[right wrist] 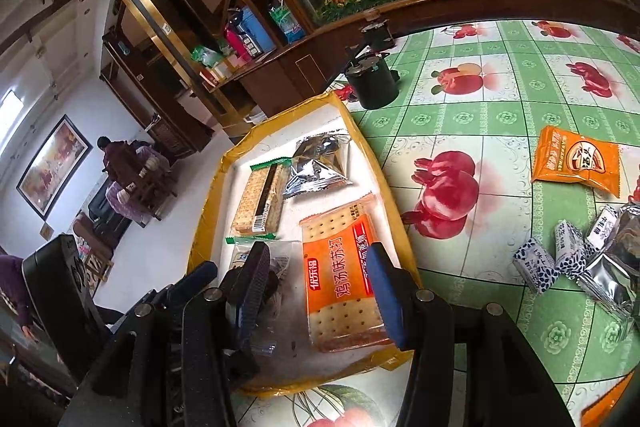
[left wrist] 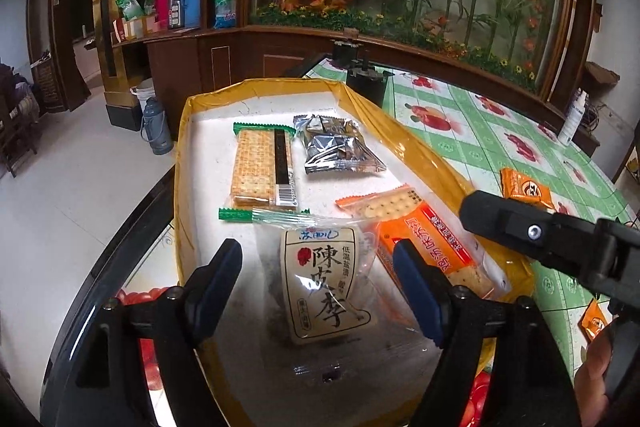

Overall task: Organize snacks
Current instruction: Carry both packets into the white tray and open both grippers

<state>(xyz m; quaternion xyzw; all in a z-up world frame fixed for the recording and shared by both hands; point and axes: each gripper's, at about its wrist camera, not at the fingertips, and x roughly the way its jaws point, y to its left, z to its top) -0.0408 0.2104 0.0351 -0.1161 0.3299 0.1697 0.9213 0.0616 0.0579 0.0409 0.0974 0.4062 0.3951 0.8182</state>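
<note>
A shallow white tray with a yellow taped rim [left wrist: 182, 155] [right wrist: 400, 227] lies on the table. In it lie a green cracker pack [left wrist: 262, 167] [right wrist: 262, 199], a silver foil pack [left wrist: 336, 145] [right wrist: 316, 167], an orange soda-cracker pack [left wrist: 420, 227] [right wrist: 340, 275] and a clear plum bag with a cream label [left wrist: 324, 287] [right wrist: 276, 267]. My left gripper [left wrist: 320, 267] is open and empty, just above the plum bag. My right gripper [right wrist: 316, 283] is open and empty over the orange cracker pack; its black body shows in the left wrist view [left wrist: 520, 227].
On the green apple-print tablecloth [right wrist: 500, 107] to the right of the tray lie an orange snack pouch [right wrist: 576, 163] [left wrist: 524, 189], small black-and-white wrapped candies [right wrist: 560, 255] and silver packs [right wrist: 616, 267]. A black cylindrical device [right wrist: 372, 83] [left wrist: 366, 79] stands behind the tray. The table edge runs along the left.
</note>
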